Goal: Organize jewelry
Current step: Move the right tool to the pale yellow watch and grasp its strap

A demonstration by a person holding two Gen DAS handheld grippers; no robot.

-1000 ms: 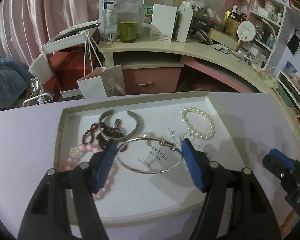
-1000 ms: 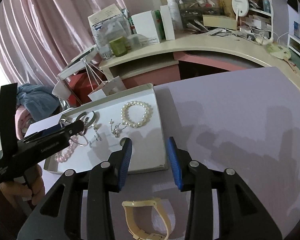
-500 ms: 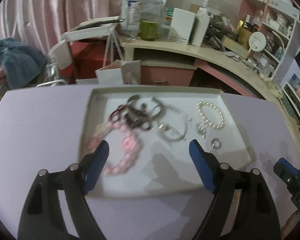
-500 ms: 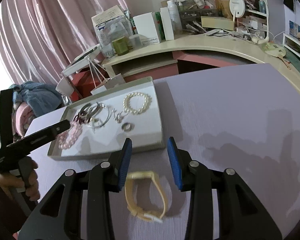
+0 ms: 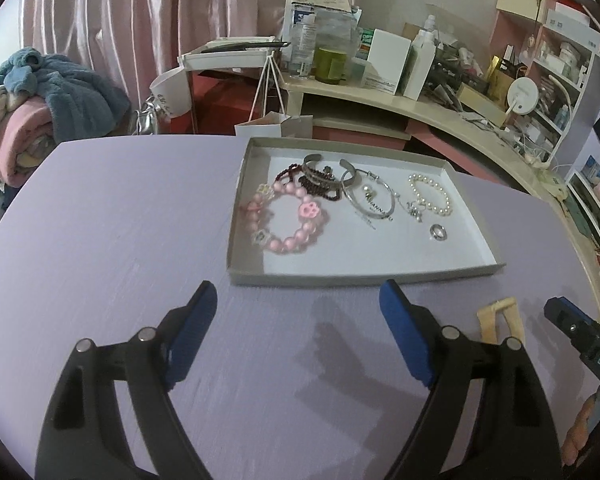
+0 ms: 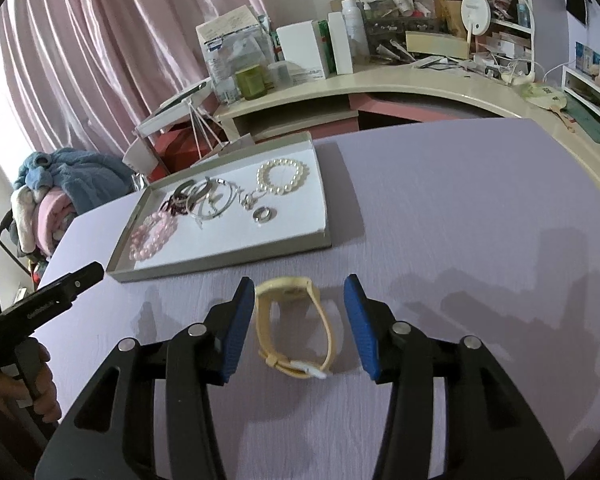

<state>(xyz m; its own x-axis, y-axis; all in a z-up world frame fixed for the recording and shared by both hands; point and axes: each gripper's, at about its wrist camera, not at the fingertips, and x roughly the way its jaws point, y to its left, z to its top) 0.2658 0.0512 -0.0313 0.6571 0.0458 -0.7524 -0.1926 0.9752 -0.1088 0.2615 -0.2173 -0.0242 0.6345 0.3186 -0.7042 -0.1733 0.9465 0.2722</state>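
Note:
A shallow grey tray [image 5: 352, 279] [image 6: 228, 258] on the purple table holds a pink bead bracelet [image 5: 290, 216] [image 6: 153, 236], dark red beads [image 5: 316, 182], silver bangles [image 5: 366, 196] [image 6: 210, 200], a pearl bracelet [image 5: 430, 194] [image 6: 282, 176] and a silver ring [image 5: 438, 232] [image 6: 264, 214]. A cream watch [image 6: 296, 326] [image 5: 498, 320] lies on the table in front of the tray. My right gripper [image 6: 299, 322] is open, its jaws either side of the watch. My left gripper [image 5: 298, 332] is open and empty, short of the tray's near edge.
A curved cream desk [image 6: 420, 88] crowded with boxes and bottles stands behind the table. Folded blankets [image 5: 40, 108] lie at the far left. The right gripper's body [image 5: 584, 352] shows at the left wrist view's right edge.
My left gripper has pulled back from over the tray to the table in front of it. My right gripper has drawn back and opened wider, and the watch now lies between its jaws.

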